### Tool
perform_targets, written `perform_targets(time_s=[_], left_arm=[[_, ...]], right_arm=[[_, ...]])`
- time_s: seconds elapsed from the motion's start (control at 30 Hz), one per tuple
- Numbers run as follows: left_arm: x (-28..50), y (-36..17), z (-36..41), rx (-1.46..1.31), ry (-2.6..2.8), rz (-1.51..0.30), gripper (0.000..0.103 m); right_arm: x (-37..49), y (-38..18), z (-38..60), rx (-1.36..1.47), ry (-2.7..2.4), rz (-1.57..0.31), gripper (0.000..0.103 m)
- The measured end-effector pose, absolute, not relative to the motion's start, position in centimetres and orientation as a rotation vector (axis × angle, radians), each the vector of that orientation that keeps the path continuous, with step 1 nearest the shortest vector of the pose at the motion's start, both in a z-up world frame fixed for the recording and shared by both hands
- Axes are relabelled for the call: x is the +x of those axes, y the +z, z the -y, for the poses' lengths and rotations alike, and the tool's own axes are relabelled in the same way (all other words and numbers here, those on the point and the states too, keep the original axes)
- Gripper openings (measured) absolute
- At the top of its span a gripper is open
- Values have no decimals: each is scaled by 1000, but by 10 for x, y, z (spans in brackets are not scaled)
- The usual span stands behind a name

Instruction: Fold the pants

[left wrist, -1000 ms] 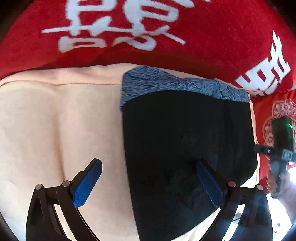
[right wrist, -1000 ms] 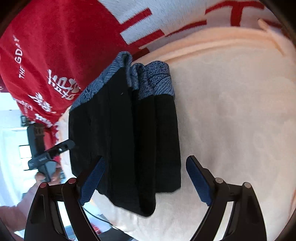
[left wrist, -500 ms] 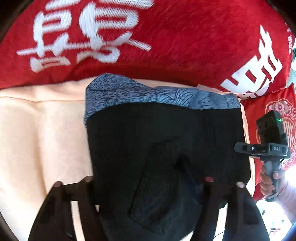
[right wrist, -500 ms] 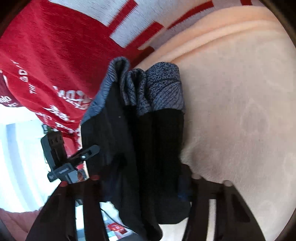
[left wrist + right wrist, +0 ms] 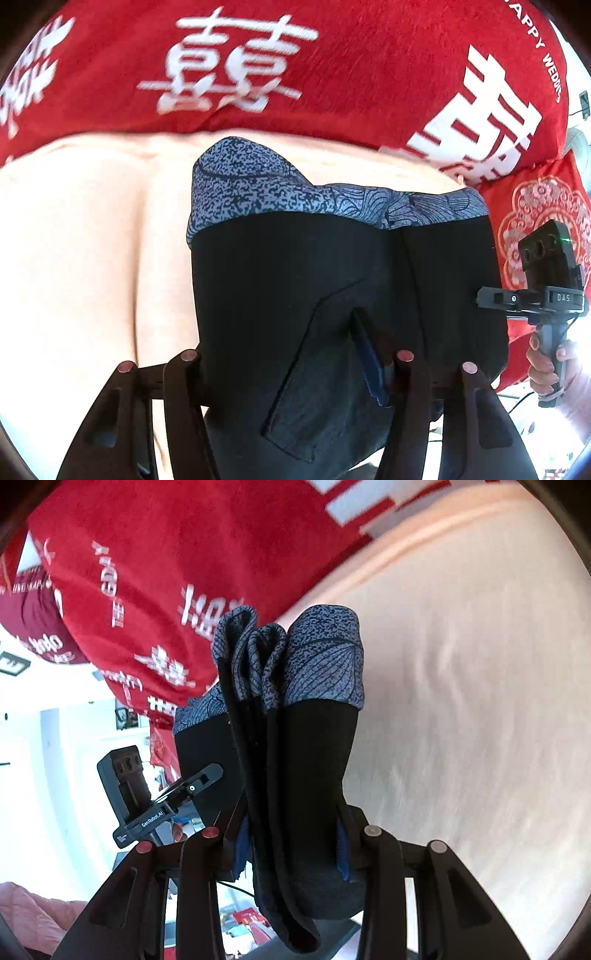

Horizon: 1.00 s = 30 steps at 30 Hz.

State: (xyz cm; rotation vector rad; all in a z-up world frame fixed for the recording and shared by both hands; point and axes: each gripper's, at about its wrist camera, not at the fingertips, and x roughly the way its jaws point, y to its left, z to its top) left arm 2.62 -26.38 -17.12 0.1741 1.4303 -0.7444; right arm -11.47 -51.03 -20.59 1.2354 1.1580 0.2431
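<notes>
— Where are the pants (image 5: 332, 280) sitting?

— They are lying folded on the peach cushion (image 5: 85, 258), patterned blue waistband (image 5: 295, 195) toward the red blanket (image 5: 332, 74). No containers are showing.

— And the grippers?

— The left gripper (image 5: 291, 373) is pointing steeply down, its jaws closing on the near black edge. The right gripper (image 5: 291, 845) is angling down more gently, jaws also closing, pads pressing the bunched layers. A hand (image 5: 550, 365) is gripping its handle at the cushion's edge.
</notes>
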Motion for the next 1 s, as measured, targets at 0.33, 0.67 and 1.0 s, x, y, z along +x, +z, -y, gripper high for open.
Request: perform_targets(time_s=[0.33, 0.67, 1.0], left_arm=[[9, -232, 224, 216, -647, -1422, 103], [-9, -213, 244, 416, -584, -1370, 103], [-37, -178, 217, 482, -505, -1411, 103]], right_arm=[[-142, -258, 472, 1125, 87, -1241, 62], [-135, -230, 457, 932, -173, -1333, 86], [-158, -175, 440, 647, -451, -1458, 90]])
